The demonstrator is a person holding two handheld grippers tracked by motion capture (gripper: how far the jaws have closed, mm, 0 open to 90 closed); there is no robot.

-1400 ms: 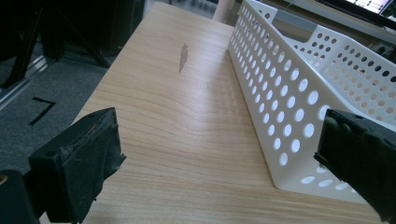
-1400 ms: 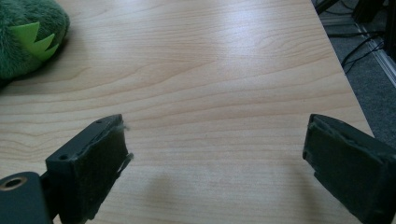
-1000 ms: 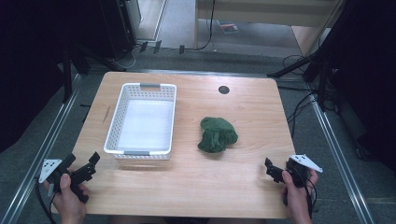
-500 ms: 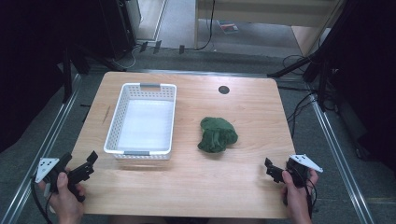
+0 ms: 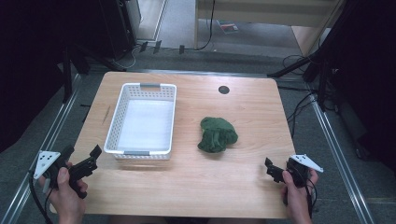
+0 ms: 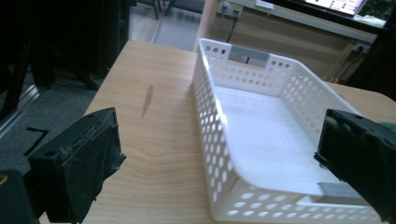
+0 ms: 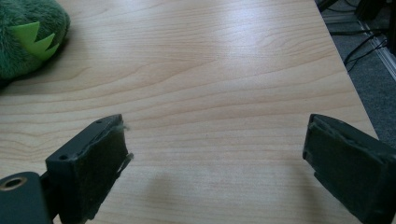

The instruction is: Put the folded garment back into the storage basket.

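A white perforated basket (image 5: 140, 152) stands empty on the left half of the wooden table (image 5: 243, 196). A green plush toy (image 5: 217, 134) lies to its right, near the table's middle. My left gripper (image 5: 83, 153) is held at the front left corner, open, with nothing between its fingers. In the left gripper view the basket (image 6: 205, 107) lies just ahead between the open jaws of my left gripper (image 6: 223, 140). My right gripper (image 5: 272, 169) is open and empty at the front right edge. In the right gripper view my right gripper (image 7: 215, 140) hovers over bare wood, with the plush toy (image 7: 23, 42) at the far left.
A small black round hole (image 5: 223, 89) sits near the table's far edge. Metal rails run along both sides of the table, with dark stands and cables on the floor beyond. Bare wood lies between the toy and the right gripper.
The left gripper has edged slightly toward the basket. The right gripper, the basket and the toy have not moved.
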